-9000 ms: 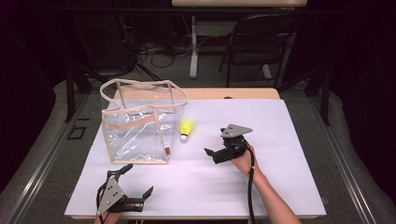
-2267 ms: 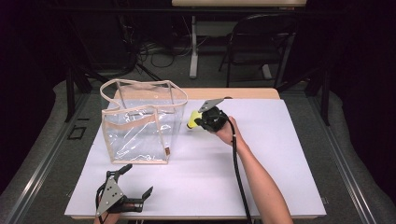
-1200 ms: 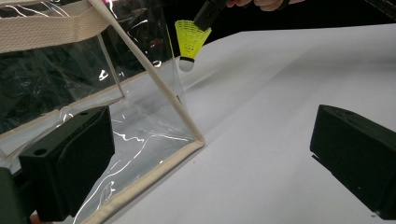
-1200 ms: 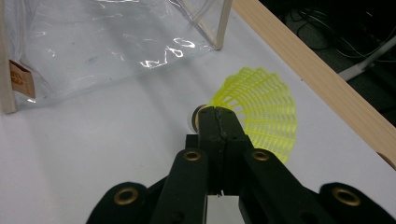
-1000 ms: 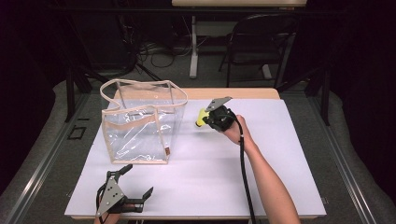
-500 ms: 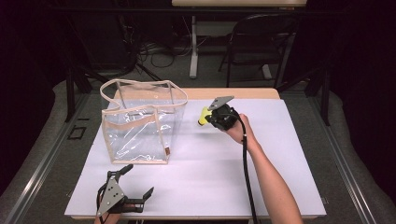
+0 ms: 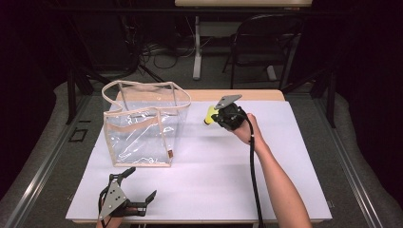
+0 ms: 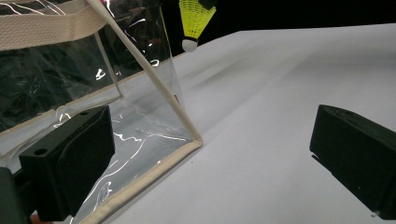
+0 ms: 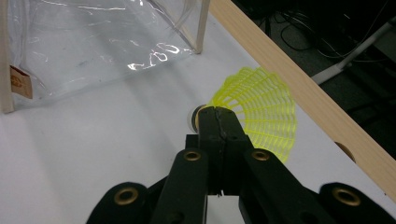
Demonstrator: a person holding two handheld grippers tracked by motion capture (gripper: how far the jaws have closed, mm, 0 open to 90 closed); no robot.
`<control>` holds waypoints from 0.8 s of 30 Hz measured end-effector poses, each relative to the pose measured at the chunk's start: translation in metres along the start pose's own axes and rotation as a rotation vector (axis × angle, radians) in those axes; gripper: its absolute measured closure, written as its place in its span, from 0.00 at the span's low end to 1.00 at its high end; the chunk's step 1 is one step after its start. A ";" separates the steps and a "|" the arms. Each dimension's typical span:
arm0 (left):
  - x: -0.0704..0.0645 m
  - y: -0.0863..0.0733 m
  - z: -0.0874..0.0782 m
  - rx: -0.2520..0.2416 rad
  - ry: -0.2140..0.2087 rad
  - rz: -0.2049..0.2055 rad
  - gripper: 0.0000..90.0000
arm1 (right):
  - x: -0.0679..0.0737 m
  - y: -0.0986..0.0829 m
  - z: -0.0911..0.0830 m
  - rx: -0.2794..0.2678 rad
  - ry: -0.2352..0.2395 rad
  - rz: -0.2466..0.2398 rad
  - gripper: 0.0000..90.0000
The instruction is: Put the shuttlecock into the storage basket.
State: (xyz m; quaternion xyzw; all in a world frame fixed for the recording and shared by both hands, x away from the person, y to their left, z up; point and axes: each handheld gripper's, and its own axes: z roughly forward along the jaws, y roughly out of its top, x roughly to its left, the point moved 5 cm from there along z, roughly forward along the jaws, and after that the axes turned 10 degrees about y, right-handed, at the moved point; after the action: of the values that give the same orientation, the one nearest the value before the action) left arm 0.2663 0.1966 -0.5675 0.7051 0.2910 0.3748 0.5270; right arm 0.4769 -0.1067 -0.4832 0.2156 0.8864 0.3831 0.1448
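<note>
Your right hand-held gripper (image 7: pixel 219 115) is clamped tight on the yellow shuttlecock (image 9: pixel 261 107), holding it up off the desk (image 7: pixel 214 175) just right of the clear bag (image 7: pixel 142 126), near the far edge. Your left hand-held gripper (image 7: pixel 135 187) sits low at the near edge in front of the bag, jaws spread wide, nothing in them.

The left tool (image 8: pixel 210 158) sits low over the white counter (image 8: pixel 280 93), its black jaws spread wide. A clear plastic bag (image 8: pixel 116 107) with beige trim stands close; beyond, a yellow shuttlecock (image 8: pixel 194 21) hangs cork-down.
</note>
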 end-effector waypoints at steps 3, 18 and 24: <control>0.000 0.000 0.000 -0.001 0.000 0.000 0.00 | -0.001 0.000 -0.002 -0.001 -0.004 -0.001 1.00; 0.000 0.000 0.000 -0.002 0.000 -0.001 0.00 | -0.003 0.007 -0.012 0.000 -0.026 -0.003 1.00; 0.000 0.000 0.000 0.000 -0.001 -0.001 0.00 | -0.002 0.010 -0.016 0.006 -0.034 -0.003 1.00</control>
State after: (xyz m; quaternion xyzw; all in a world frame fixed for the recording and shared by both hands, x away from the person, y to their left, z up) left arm 0.2662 0.1963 -0.5674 0.7051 0.2912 0.3742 0.5272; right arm 0.4744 -0.1112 -0.4646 0.2210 0.8854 0.3763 0.1597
